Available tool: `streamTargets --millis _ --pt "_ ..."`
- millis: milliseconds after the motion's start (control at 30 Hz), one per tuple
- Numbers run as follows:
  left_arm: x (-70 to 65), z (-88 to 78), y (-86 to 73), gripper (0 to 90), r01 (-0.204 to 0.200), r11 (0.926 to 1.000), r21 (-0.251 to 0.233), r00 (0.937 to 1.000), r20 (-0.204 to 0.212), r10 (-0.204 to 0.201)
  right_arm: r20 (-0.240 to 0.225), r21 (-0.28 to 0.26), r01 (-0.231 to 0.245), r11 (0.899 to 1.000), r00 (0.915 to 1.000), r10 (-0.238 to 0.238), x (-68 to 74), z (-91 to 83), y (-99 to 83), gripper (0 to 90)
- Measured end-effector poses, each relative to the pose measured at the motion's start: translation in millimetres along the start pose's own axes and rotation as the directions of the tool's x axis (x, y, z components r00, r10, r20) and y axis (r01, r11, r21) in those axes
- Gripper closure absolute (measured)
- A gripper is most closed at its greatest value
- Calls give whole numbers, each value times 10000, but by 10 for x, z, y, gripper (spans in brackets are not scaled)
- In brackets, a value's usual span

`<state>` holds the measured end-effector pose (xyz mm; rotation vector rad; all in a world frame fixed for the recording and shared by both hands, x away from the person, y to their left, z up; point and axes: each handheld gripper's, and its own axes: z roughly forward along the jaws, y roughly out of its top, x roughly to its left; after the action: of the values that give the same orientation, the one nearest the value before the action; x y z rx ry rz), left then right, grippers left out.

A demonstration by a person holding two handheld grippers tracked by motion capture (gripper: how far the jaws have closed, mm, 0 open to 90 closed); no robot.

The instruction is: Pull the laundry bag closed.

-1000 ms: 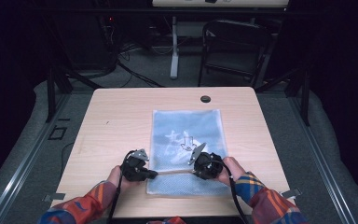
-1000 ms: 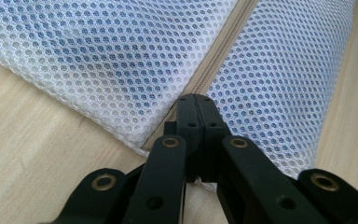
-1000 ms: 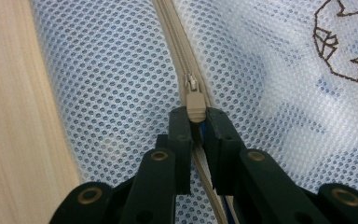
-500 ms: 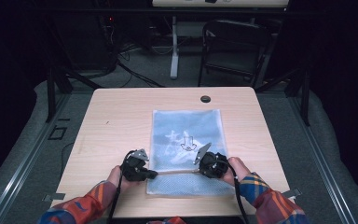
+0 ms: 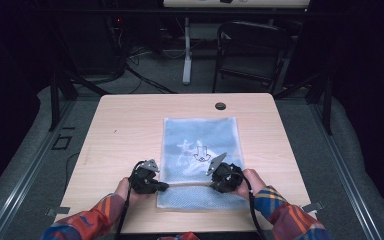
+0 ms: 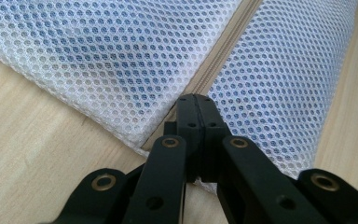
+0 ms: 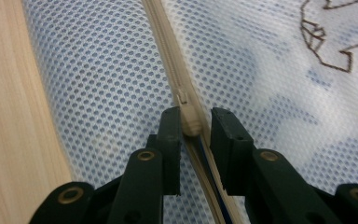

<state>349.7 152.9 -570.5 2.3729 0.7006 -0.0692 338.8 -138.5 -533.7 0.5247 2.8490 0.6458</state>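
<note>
Mesh bag (image 5: 200,150), white netting over a pale blue lining, lies flat on the desk (image 5: 125,125), centre to lower centre of the high view. A beige zipper (image 5: 187,184) runs across the bag near its lower edge in that view.

Left tongs (image 5: 163,186): lower left of the bag in the high view, at the bag's left border. In the left gripper view the left tongs (image 6: 196,100) are pressed together with no gap visible between the black jaws, tips resting where the zipper tape (image 6: 223,46) meets the bag's corner. Whether fabric is pinched between the tips cannot be told.

Right tongs (image 5: 213,183): lower right of centre in the high view, over the zipper line. In the right gripper view the right tongs (image 7: 196,116) stand slightly spread, having just been opening. The beige zipper slider (image 7: 189,114) sits between the jaws, touching the left jaw; a gap shows on the right-hand side. Below the slider the zipper teeth have parted and a dark blue strip shows through.

A brown line drawing (image 7: 335,32) on the bag shows at the upper right of the right gripper view. A round black grommet (image 5: 220,106) sits in the desk above the bag.
</note>
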Motion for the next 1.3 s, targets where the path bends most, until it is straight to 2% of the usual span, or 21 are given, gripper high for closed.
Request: streamTargets --millis 133,300,433,533,600,900,967,1033,1300 --pt "4 0 -3 900 8 10000 -23 10000 39 -8 -143 146 100 9998 9998 -98 14 92 43 702" --pt "4 0 -2 900 -5 10000 -17 10000 41 5 -42 335 210 9992 9998 -209 44 147 45 798" --pt "2 0 -3 900 -11 10000 -17 10000 23 11 -22 455 230 9987 9997 -229 52 158 40 822" --pt "2 2 -3 900 -17 10000 -44 10000 26 17 21 606 382 9974 9993 -384 50 143 35 826" --pt "2 2 -3 900 -21 10000 -44 10000 28 21 -22 489 292 9984 9996 -291 50 132 30 827" --pt "3 0 -1 900 -43 10000 -2 10000 31 43 80 750 418 9963 9991 -426 45 76 9 829" --pt "0 0 0 900 -39 10000 -2 10000 9 39 13 603 280 9978 9996 -282 41 56 -1 829" --pt "1 0 -1 900 -38 10000 -2 10000 13 38 102 783 383 9962 9992 -392 36 40 -6 828" --pt "4 -1 1 900 -32 10000 15 10000 39 32 71 884 -4 9961 10000 -2 -41 -47 -123 828"
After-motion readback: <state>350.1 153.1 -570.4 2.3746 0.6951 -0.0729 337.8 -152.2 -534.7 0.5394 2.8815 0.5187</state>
